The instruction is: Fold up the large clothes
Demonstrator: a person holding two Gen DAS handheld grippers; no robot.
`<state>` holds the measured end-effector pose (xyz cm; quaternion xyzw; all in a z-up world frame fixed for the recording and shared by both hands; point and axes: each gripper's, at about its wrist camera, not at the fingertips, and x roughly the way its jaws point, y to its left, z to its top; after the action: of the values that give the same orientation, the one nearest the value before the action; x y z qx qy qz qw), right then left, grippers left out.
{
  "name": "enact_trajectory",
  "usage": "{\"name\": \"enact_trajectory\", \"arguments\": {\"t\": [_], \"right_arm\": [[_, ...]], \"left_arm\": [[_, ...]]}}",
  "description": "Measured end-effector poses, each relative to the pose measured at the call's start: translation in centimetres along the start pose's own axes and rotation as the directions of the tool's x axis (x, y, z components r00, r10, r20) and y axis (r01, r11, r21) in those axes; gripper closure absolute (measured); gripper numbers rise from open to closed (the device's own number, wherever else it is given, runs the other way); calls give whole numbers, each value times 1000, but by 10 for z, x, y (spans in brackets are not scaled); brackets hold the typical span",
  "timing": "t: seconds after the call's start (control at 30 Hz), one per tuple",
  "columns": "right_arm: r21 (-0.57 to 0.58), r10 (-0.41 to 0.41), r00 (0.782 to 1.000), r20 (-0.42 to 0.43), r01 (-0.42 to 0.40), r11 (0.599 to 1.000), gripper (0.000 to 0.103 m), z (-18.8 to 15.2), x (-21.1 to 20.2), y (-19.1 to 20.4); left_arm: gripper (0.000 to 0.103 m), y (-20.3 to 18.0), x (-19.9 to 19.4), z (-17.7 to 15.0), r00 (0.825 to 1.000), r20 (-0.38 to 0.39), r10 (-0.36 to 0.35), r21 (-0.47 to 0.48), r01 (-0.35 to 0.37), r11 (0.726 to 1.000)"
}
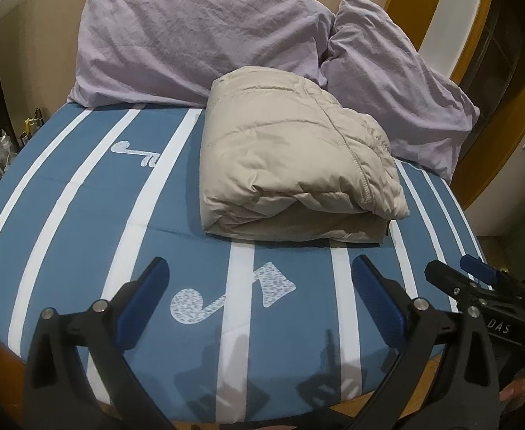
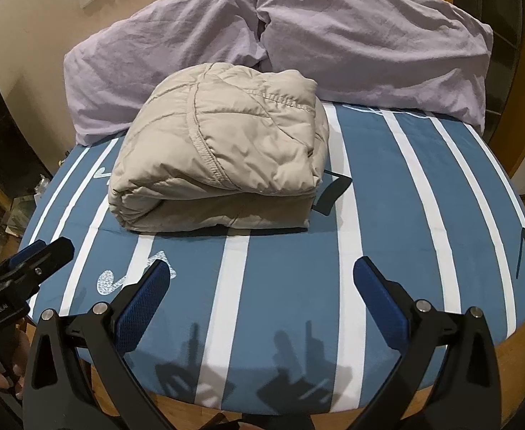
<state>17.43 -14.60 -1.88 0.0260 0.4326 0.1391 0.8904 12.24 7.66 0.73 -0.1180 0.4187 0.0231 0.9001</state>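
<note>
Both grippers hang over the near edge of the bed [image 1: 83,222], and neither is touching anything: the left gripper [image 1: 260,268] has its jaws spread wide and empty, and the right gripper [image 2: 261,270] is spread and empty too. The jacket [image 1: 291,165], beige and quilted, sits as a thick squarish bundle at about twelve o'clock from both, well clear of the fingers, its far side near the two pillows [image 1: 190,39] at the head. From the right wrist view the fold mouth faces us, layers stacked, and a dark strip pokes out at the bundle's three o'clock. By the look of it the folding is close to done, so the job now is tidying, not re-folding. If another halving is wanted, I'd take the near corners, one gripper each, pinch through all the layers, lift together and carry them toward twelve o'clock evenly. Padded fabric springs back, so press the top flat before letting go. Watch that loose upper flap at three o'clock; grab only the top layer and the bundle will likely unroll.
</note>
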Motion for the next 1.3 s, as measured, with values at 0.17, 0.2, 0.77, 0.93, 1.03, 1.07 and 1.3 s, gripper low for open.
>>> {"name": "enact_trajectory", "arguments": {"t": [0.17, 0.2, 0.77, 0.93, 1.03, 1.07, 1.3], "right_arm": [[-9, 9, 1000, -1, -9, 1000, 1, 1, 2, 4], [-9, 11, 1000, -2, -11, 1000, 1, 2, 2, 4], [-2, 23, 1000, -18, -23, 1000, 1, 1, 6, 3], [-5, 23, 1000, -16, -23, 1000, 1, 0, 6, 4], [-2, 22, 1000, -16, -22, 1000, 1, 0, 6, 5], [-2, 22, 1000, -16, -22, 1000, 1, 0, 6, 5], [-3, 22, 1000, -15, -22, 1000, 1, 0, 6, 4]], "left_arm": [[2, -1, 0, 2, 1000, 2, 8, 5, -8, 1000], [2, -1, 0, 2, 1000, 2, 9, 4, -9, 1000], [2, 1, 1, 1, 1000, 1, 14, -3, -14, 1000], [2, 0, 1, 1, 1000, 1, 14, -3, -14, 1000], [2, 0, 1, 1, 1000, 2, 14, -4, -14, 1000], [2, 0, 0, 1, 1000, 2, 14, -3, -14, 1000], [2, 0, 1, 2, 1000, 1, 14, -2, -14, 1000]]}}
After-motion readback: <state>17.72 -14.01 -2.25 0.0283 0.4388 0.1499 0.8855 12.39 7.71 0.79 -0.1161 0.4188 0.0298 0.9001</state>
